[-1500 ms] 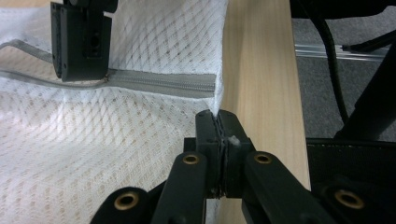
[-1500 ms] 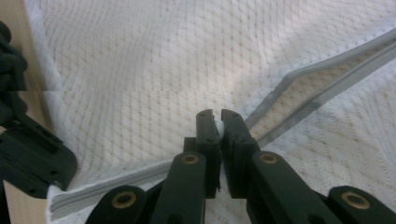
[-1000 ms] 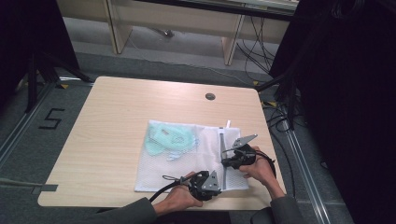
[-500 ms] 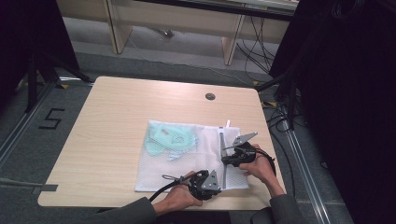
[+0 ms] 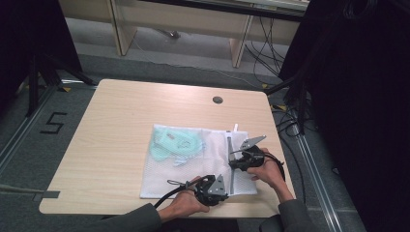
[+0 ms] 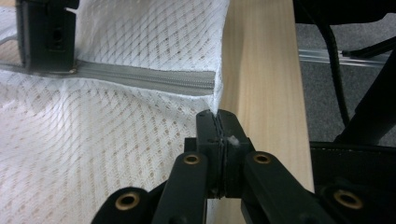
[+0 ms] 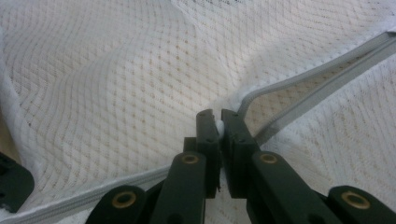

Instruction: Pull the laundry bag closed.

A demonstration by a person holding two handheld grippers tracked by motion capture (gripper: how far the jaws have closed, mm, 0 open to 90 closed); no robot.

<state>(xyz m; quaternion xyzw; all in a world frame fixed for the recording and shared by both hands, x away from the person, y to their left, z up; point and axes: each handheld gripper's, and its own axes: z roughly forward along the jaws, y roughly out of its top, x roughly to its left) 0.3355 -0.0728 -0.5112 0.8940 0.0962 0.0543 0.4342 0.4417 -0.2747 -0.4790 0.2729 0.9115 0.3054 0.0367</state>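
White mesh is what you are working with: a laundry bag (image 5: pixel 193 164) lying flat on the near right part of the table (image 5: pixel 121 121), with a pale green garment (image 5: pixel 171 144) inside its far left half. Judge it as light, limp and a little slippery; it will wrinkle and slide across the wood instead of holding any shape, and the open weave can snag.

Your left gripper (image 6: pixel 218 122) has its jaws pressed together on the bag's corner, right at the end of the grey zipper (image 6: pixel 144 79) by the table's edge. Your right gripper (image 7: pixel 218 122) is clamped on a pinch of mesh beside the zipper, at the point where the two tapes split apart, so the bag looks partly open there.

Hold the zipper tape or the stitched hem, the stiffest parts, not loose netting, which stretches and slips out. Keep the cloth taut between your two holds so the zipper runs straight. The slider itself I cannot make out for certain, so look for it before you pull.
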